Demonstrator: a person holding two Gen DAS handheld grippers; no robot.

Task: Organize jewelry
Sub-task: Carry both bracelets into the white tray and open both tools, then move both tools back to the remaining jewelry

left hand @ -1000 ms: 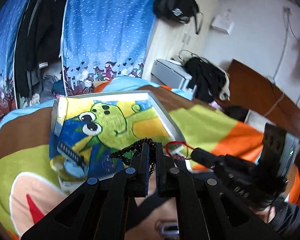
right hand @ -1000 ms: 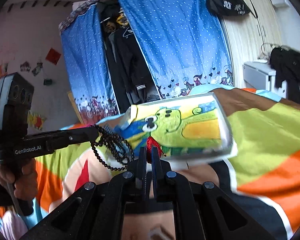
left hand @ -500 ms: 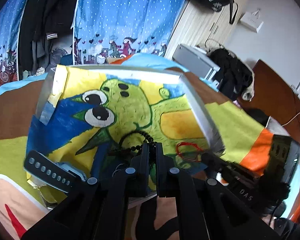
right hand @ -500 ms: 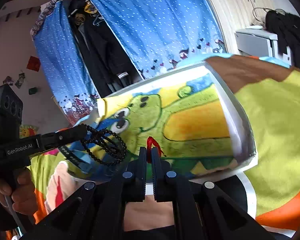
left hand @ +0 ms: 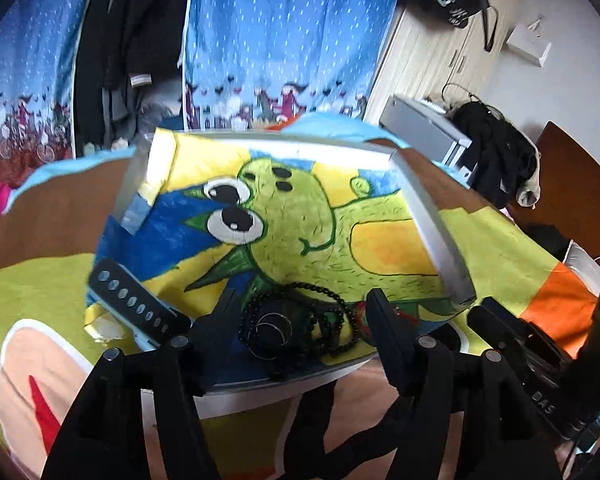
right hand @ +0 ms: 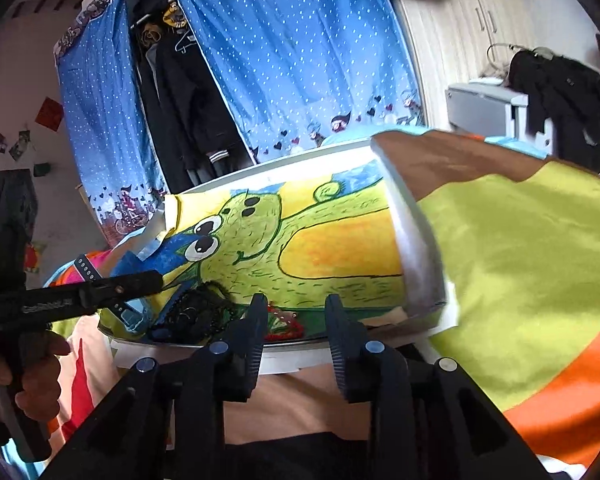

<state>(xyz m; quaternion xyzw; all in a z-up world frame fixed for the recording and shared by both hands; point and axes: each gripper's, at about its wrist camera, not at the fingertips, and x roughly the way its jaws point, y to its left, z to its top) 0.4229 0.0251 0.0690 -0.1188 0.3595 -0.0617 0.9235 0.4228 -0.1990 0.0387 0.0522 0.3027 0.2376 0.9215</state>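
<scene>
Both hand-held grippers, left (left hand: 300, 312) and right (right hand: 296, 316), stand released over the shallow white-walled box lined with a green cartoon drawing (left hand: 432, 224); black beaded necklace (left hand: 300, 320) and red string bracelet (right hand: 280, 326) lie at its near edge, apparently deposited; a black perforated watch strap (left hand: 134, 304) rests at the near left corner.

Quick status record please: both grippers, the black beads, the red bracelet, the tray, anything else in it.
left gripper: open, jaws either side of the beads
right gripper: open, empty
black beads: heaped in the tray near its front edge, with thin metal rings
red bracelet: lying in the tray, right of the beads
tray: white rim, green cartoon lining, on a colourful bedspread
black strap: at the tray's left front corner
</scene>
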